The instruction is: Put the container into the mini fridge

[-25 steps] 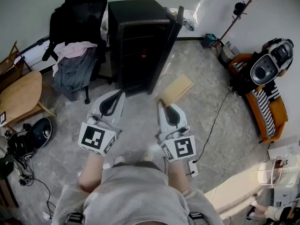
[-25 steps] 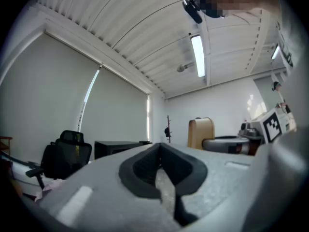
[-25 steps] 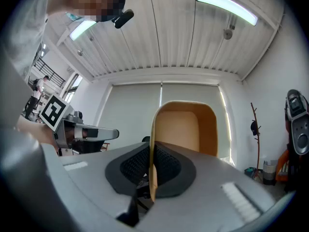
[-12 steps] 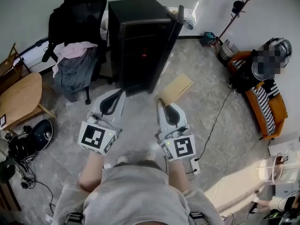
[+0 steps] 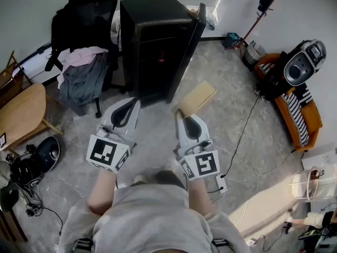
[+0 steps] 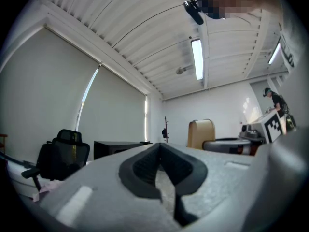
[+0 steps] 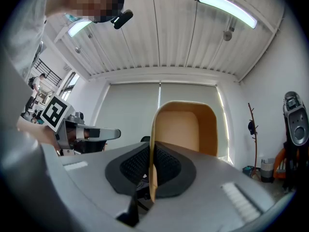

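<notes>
Nearest the camera, a person in a grey top holds a hand-held gripper in each hand, side by side and pointing forward over a pale stone floor [image 5: 231, 99]. Each carries a cube with black-and-white square markers just above the wrist.

The left hand-held gripper [image 5: 130, 103] has its jaws closed together with nothing between them; its own view shows the dark pads [image 6: 145, 166] meeting at the tip.

The right hand-held gripper [image 5: 181, 115] is clamped on the rim of the container [image 5: 197, 98]. This is a shallow tan container, held above the floor. In the head view its long axis runs away from the person, slanting forward and to the right. In the right gripper view the container [image 7: 182, 129] stands up beyond the jaws with its hollow side facing the camera, and one thin wall is pinched between the pads [image 7: 133, 166].

Just beyond the gripper tips stands the black mini fridge [image 5: 152, 30] on the floor, its door [image 5: 188, 46] swung open on the right side. The container's far end lies near the bottom of that door but apart from it. To the left of the fridge is a black office chair [image 5: 84, 20] draped with clothes.

Compared with half a second ago, both grippers and the container hold almost the same pose; the fridge sits slightly higher in the frame.
</notes>
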`<state>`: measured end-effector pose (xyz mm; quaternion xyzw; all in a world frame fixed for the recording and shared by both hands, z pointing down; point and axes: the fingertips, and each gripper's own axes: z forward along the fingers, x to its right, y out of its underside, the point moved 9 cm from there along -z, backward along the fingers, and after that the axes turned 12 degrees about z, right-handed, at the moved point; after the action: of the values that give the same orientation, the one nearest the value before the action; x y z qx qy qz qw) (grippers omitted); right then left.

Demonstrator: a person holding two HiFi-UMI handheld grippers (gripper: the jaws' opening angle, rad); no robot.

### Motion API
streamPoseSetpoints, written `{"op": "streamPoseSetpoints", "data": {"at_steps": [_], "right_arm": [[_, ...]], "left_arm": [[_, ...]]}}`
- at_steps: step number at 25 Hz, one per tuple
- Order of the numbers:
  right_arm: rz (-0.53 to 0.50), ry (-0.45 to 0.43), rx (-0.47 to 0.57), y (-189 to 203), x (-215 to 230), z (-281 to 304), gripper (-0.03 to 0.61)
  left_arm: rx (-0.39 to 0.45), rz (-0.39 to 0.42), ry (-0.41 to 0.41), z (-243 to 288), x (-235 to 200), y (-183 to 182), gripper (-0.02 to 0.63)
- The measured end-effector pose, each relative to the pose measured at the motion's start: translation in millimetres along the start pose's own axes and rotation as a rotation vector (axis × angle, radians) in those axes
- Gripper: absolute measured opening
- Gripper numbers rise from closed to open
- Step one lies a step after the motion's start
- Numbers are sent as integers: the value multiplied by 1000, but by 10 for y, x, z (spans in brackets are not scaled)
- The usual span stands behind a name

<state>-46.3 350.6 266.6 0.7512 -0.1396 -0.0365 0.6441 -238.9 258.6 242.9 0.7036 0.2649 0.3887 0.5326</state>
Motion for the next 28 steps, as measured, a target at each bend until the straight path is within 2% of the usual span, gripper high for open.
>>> {"op": "streamPoseSetpoints", "data": {"at_steps": [10, 28], "right_arm": [[15, -31, 4, -13, 465, 305, 8], [29, -176, -2, -86, 1692, 1091, 8]], "left_arm": [[-6, -6, -38, 473, -93, 84, 2], [-4, 13, -177, 1645, -213, 214, 2]]}}
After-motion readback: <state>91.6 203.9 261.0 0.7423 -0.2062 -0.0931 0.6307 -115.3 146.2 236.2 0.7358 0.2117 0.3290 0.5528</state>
